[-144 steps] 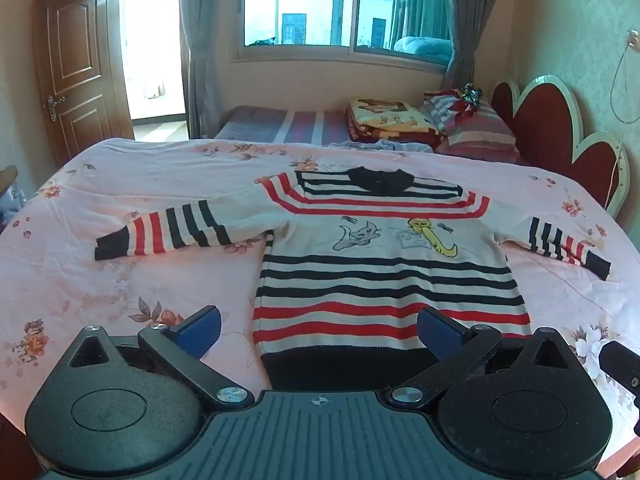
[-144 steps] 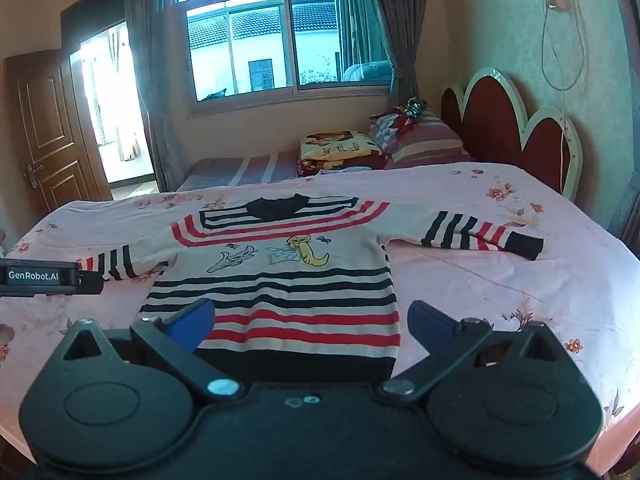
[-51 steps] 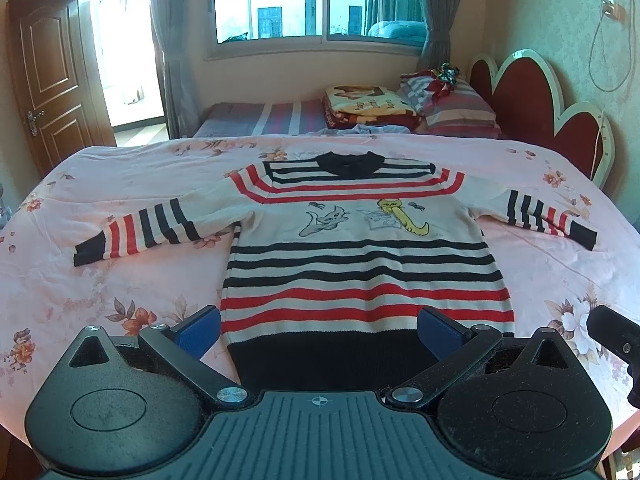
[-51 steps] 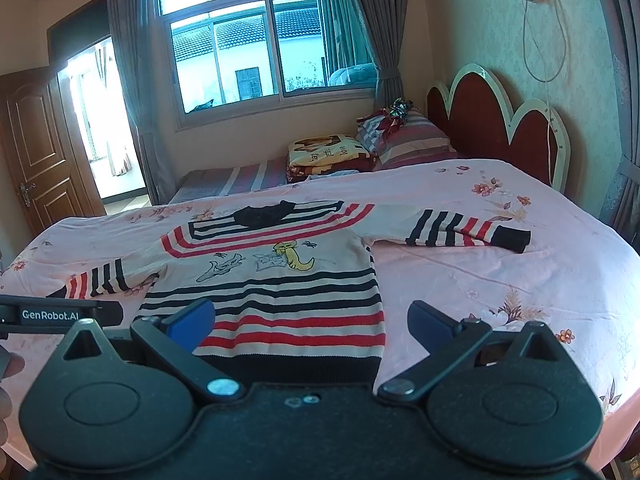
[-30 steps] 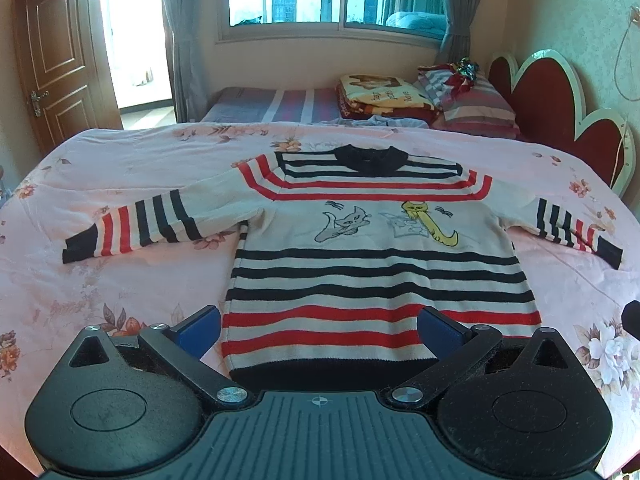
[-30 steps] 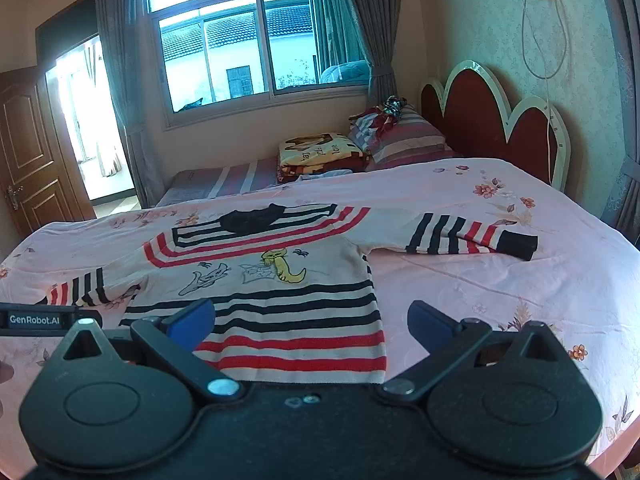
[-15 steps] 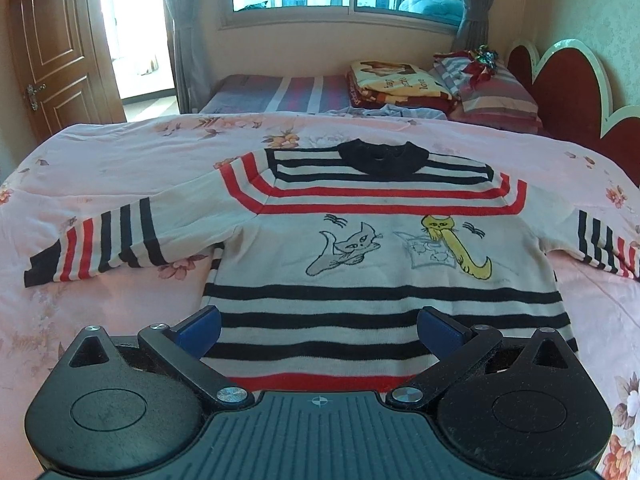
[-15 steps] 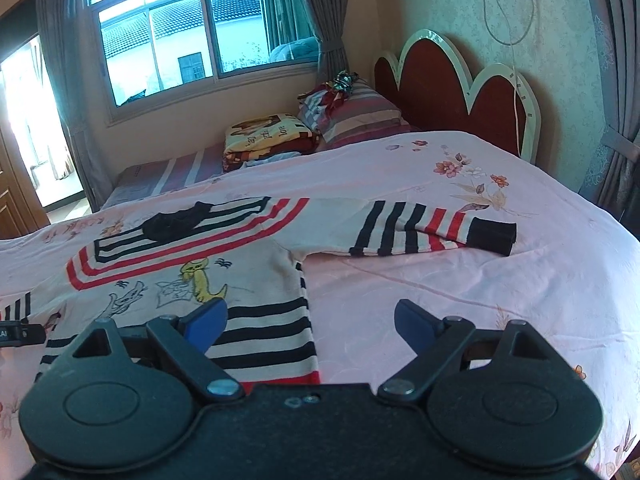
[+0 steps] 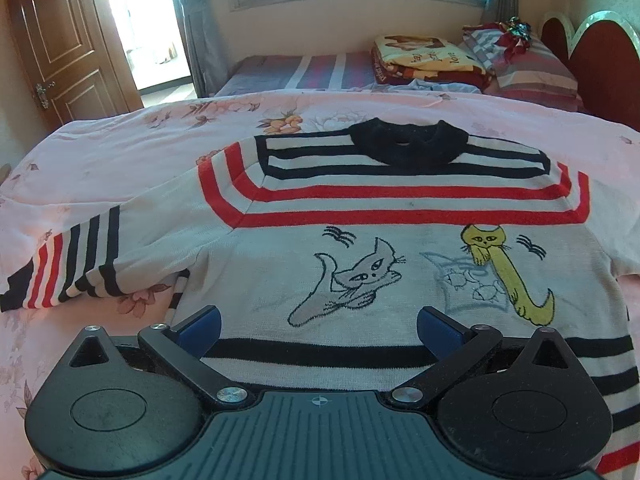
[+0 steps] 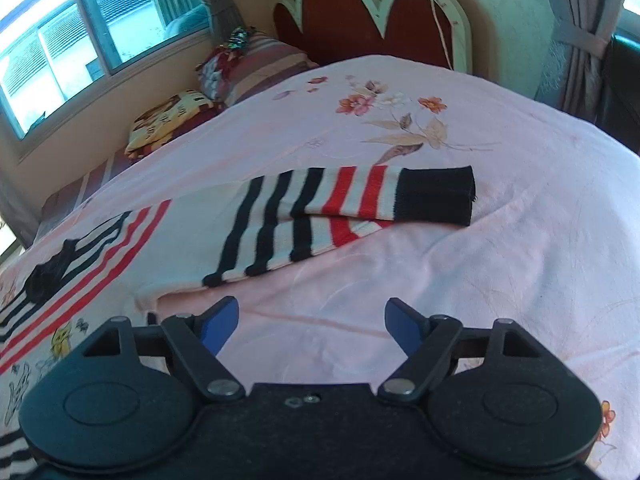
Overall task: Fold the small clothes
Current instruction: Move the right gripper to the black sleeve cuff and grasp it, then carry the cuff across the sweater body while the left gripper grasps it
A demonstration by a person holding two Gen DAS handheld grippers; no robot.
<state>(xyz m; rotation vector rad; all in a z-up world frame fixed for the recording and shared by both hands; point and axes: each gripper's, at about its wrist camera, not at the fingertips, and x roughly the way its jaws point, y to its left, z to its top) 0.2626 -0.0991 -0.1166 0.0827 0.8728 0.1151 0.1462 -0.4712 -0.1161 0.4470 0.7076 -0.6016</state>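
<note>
A small white sweater (image 9: 400,264) with red and black stripes, a black collar and two cat drawings lies flat, face up, on the pink floral bed (image 9: 120,148). Its left sleeve (image 9: 68,260) stretches out to the left. My left gripper (image 9: 319,326) is open and empty over the sweater's chest. In the right wrist view the right sleeve (image 10: 340,208) with its black cuff lies spread on the sheet. My right gripper (image 10: 312,320) is open and empty, just in front of that sleeve, above bare sheet.
A red headboard (image 10: 372,20) stands at the bed's right end. Folded blankets (image 9: 424,56) and striped pillows (image 9: 528,64) lie on a second bed under the window. A wooden door (image 9: 60,40) is at the far left.
Both grippers have moved forward and lower over the bed. The left one came in over the sweater's chest. The right one swung right toward the right sleeve. Both stayed open.
</note>
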